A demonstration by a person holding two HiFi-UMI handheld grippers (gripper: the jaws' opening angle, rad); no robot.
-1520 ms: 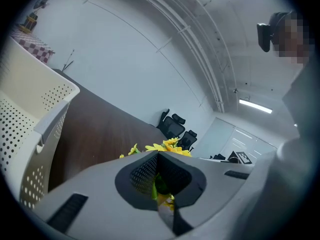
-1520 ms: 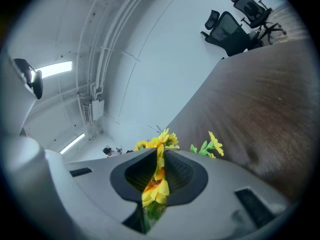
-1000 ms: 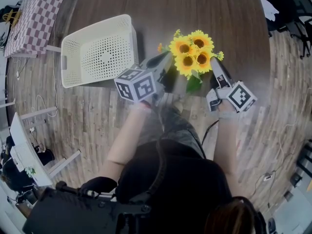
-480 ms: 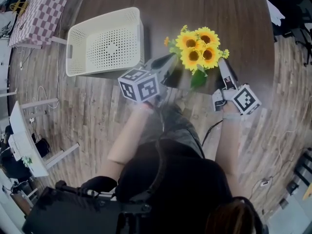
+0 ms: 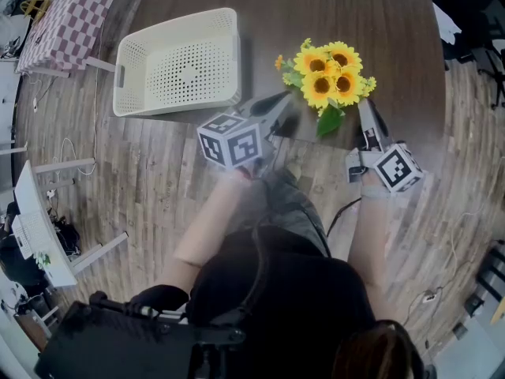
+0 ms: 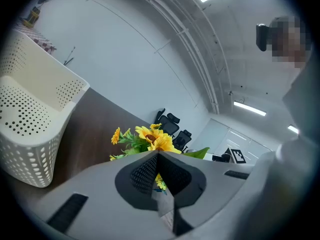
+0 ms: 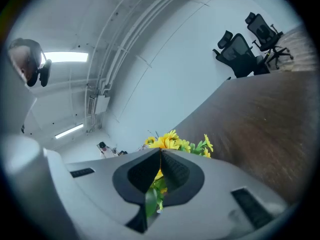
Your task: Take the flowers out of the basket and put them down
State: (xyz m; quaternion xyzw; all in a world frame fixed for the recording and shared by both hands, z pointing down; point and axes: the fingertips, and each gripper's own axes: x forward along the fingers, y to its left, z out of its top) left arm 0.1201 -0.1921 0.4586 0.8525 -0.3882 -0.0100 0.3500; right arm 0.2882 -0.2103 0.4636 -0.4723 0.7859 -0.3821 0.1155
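The flowers (image 5: 327, 73) were out of the basket (image 5: 180, 69), left gripper (image 5: 286, 101) clamped on them. Right gripper (image 5: 365, 105) had just closed on a leaf (image 5: 328, 121) (setting-down remained).

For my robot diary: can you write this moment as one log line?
flowers: out of basket | basket: empty | left gripper: shut on flowers | right gripper: jaws just closing on flowers

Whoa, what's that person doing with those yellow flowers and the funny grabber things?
A person has a gripper in each hand, and both hold one bunch of yellow flowers over the dark table. The left gripper is shut on it; the fingers of the right gripper have just been closing on a green leaf. The white basket sits beside them, with no flowers inside.
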